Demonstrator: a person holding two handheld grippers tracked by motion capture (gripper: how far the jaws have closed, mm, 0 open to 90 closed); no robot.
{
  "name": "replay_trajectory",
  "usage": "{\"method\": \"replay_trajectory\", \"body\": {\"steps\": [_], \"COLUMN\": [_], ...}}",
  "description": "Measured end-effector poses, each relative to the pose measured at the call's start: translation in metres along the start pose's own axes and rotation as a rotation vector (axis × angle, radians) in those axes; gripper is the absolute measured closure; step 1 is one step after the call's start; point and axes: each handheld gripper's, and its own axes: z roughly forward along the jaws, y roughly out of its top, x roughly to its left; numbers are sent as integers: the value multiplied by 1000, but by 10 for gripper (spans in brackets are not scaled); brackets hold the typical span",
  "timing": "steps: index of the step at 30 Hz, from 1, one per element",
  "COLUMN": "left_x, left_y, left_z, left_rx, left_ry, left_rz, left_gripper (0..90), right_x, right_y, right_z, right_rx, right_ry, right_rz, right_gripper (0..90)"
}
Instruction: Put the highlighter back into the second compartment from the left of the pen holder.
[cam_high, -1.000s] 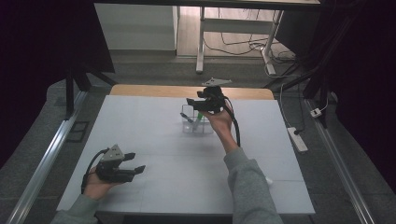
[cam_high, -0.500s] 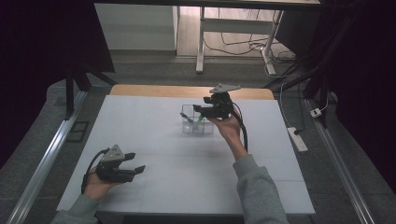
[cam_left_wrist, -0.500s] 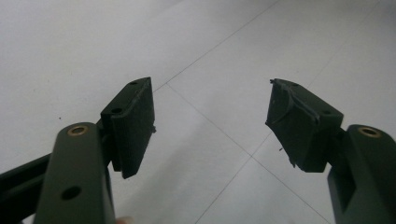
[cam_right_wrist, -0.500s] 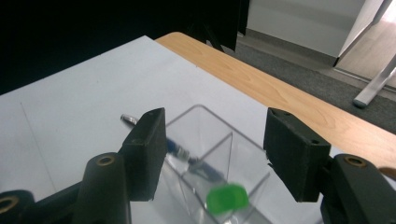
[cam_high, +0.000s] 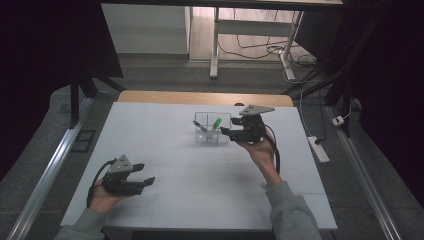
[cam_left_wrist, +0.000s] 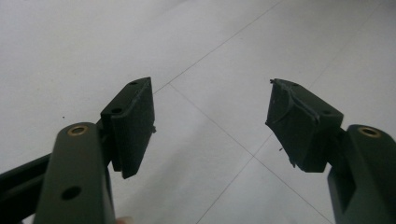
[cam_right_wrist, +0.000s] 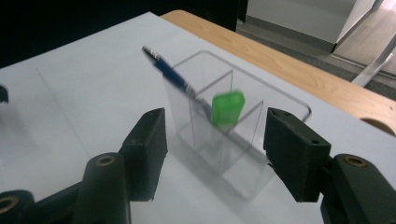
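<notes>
A clear plastic organiser (cam_high: 212, 127) (cam_right_wrist: 233, 140) with several compartments stands at the table's far middle. A blue pen (cam_high: 200, 126) (cam_right_wrist: 173, 75) leans out of one compartment and a green marker (cam_high: 215, 123) (cam_right_wrist: 227, 108) stands in another. My right gripper (cam_high: 226, 132) (cam_right_wrist: 215, 154) hangs open just right of the organiser, jaws pointing at it with nothing between them. My left gripper (cam_high: 144, 173) (cam_left_wrist: 210, 126) rests low over the near left of the table, open and empty, with bare white tabletop between its jaws.
The white table (cam_high: 200, 170) has a wooden strip (cam_high: 200, 97) along its far edge. A metal rail (cam_high: 45, 175) runs along the floor to the left. A power strip (cam_high: 318, 148) and cables lie on the floor to the right.
My right gripper has pulled back to the right, from over the organiser to just beside it. The left gripper has not moved.
</notes>
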Motion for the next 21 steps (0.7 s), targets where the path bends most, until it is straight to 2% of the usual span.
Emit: {"method": "replay_trajectory", "body": {"steps": [8, 11, 21], "left_x": [-1, 0, 2], "left_y": [-1, -1, 0], "left_z": [-1, -1, -2], "left_rx": [0, -4, -17], "left_ry": [3, 5, 23], "left_rz": [-1, -4, -16], "left_gripper": [318, 318, 317], "right_x": [3, 4, 6], "right_y": [-24, -31, -53], "right_z": [-36, -48, -77], "right_rx": [24, 32, 71], "right_ry": [-6, -22, -34], "right_rz": [10, 9, 8], "right_gripper": [393, 395, 392]}}
